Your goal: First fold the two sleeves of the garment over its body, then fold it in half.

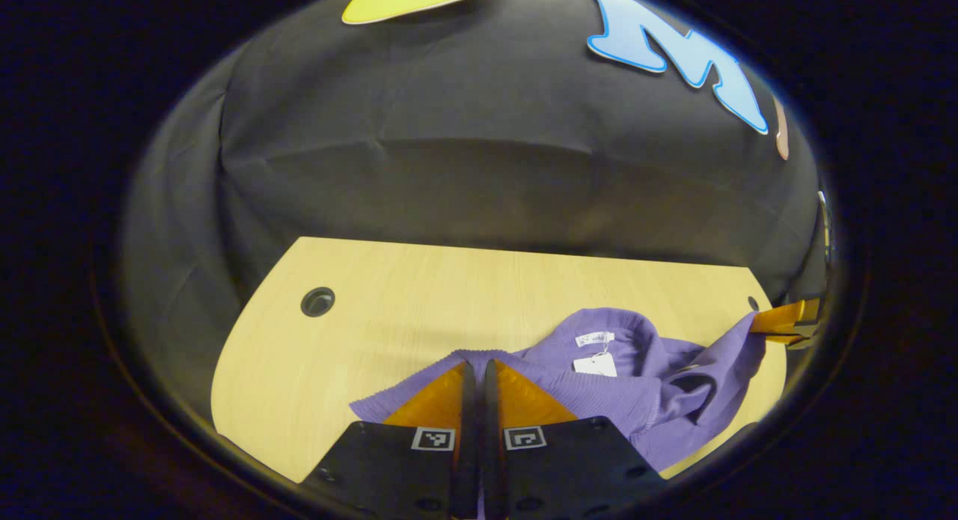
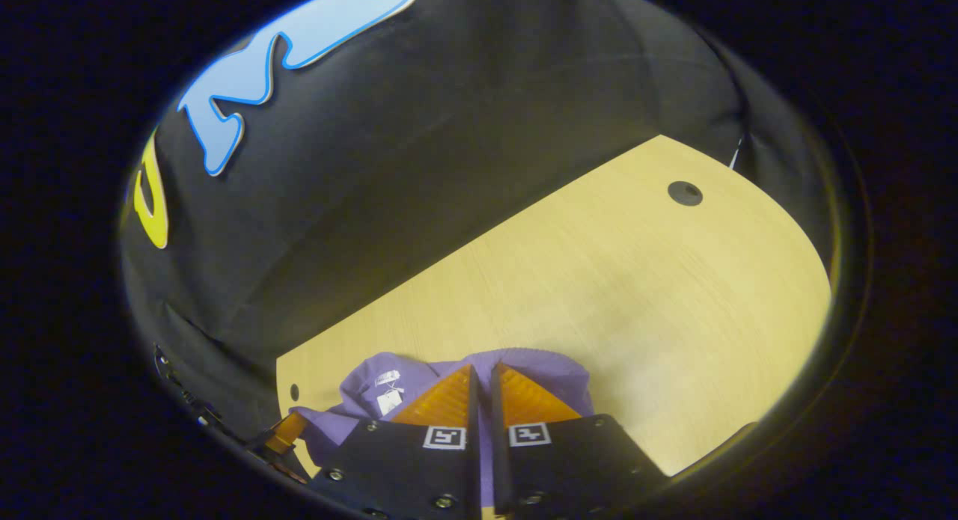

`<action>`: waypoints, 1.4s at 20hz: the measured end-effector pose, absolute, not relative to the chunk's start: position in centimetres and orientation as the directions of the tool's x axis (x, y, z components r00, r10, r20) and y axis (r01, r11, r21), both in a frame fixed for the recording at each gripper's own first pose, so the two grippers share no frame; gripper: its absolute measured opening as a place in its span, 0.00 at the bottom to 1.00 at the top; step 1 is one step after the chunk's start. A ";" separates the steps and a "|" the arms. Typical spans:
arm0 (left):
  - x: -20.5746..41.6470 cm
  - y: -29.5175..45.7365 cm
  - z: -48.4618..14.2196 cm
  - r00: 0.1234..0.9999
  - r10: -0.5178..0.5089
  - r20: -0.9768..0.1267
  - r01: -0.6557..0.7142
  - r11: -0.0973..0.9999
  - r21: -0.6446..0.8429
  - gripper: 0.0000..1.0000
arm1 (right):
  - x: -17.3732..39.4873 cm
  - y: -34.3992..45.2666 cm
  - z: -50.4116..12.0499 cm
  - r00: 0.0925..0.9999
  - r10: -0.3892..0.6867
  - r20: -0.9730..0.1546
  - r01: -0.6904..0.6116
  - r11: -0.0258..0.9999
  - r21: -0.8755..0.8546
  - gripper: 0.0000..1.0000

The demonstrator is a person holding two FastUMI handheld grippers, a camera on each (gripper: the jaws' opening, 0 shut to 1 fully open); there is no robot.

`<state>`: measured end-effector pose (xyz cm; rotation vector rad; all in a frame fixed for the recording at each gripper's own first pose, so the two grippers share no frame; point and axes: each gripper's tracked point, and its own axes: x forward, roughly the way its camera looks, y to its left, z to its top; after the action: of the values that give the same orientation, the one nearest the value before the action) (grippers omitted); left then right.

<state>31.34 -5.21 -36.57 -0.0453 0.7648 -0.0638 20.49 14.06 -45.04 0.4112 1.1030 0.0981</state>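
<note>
In the left gripper view, a dark round grommet hole (image 1: 317,301) sits in the pale wooden table (image 1: 419,295) well off to the left of and beyond the left hand-held gripper (image 1: 476,374). That gripper's two fingers are drawn together with only a thin slit between them, pinching the ribbed edge of the purple garment (image 1: 644,385), which fans out just past the fingertips. To the right of the fingers the garment lies bunched on the table, its neckline turned up. A small white sewn-in label (image 1: 594,339) shows inside the neck, and a white hang tag (image 1: 595,365) lies just below it; the printing on both is too small to read. Farther right, at the view's edge, the right hand-held gripper (image 1: 786,322) shows, with purple cloth drawn up to its tip.

In the right gripper view, the left hand-held gripper's tip (image 2: 288,432) shows at the lower left, with the garment (image 2: 359,389) next to it. The neck label (image 2: 387,378) and hang tag (image 2: 389,400) sit left of the right hand-held gripper (image 2: 483,381), again illegible. Its fingers are likewise closed to a narrow gap on purple ribbed cloth that bulges just beyond the tips. To the right stretches bare table (image 2: 658,303), with another dark grommet hole (image 2: 684,193) far off toward the upper right. Each gripper body carries two small square black-and-white markers near the finger bases.
</note>
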 end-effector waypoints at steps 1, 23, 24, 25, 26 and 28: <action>31.2 -5.1 -36.6 0.716 -0.074 -0.694 0.043 0.997 -0.062 0.11 | 20.3 14.3 -45.2 0.446 0.283 -0.849 0.126 0.919 0.373 0.10; 25.0 -9.5 -16.8 0.882 -0.216 -0.420 0.208 0.976 -0.065 0.82 | 14.6 16.5 -29.6 0.606 0.382 -0.697 -0.127 0.912 0.390 0.54; 24.9 -10.5 -15.8 0.893 -0.218 -0.393 0.218 0.975 -0.045 0.79 | 14.3 16.7 -28.0 0.621 0.394 -0.677 -0.142 0.907 0.397 0.54; 24.1 -10.9 -13.8 0.905 -0.224 -0.361 0.230 0.973 -0.027 0.78 | 14.0 16.7 -26.5 0.640 0.400 -0.656 -0.157 0.904 0.399 0.54; 23.3 -11.5 -11.8 0.917 -0.232 -0.323 0.241 0.970 -0.014 0.78 | 13.7 16.6 -24.9 0.660 0.404 -0.633 -0.173 0.902 0.396 0.53; 21.0 -12.7 -8.4 0.933 -0.252 -0.257 0.264 0.965 0.011 0.78 | 12.7 16.3 -21.5 0.703 0.405 -0.585 -0.216 0.905 0.367 0.53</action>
<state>21.05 -12.72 -8.37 0.0456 0.2570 -0.2638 12.74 16.27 -21.48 0.2815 0.7133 0.3502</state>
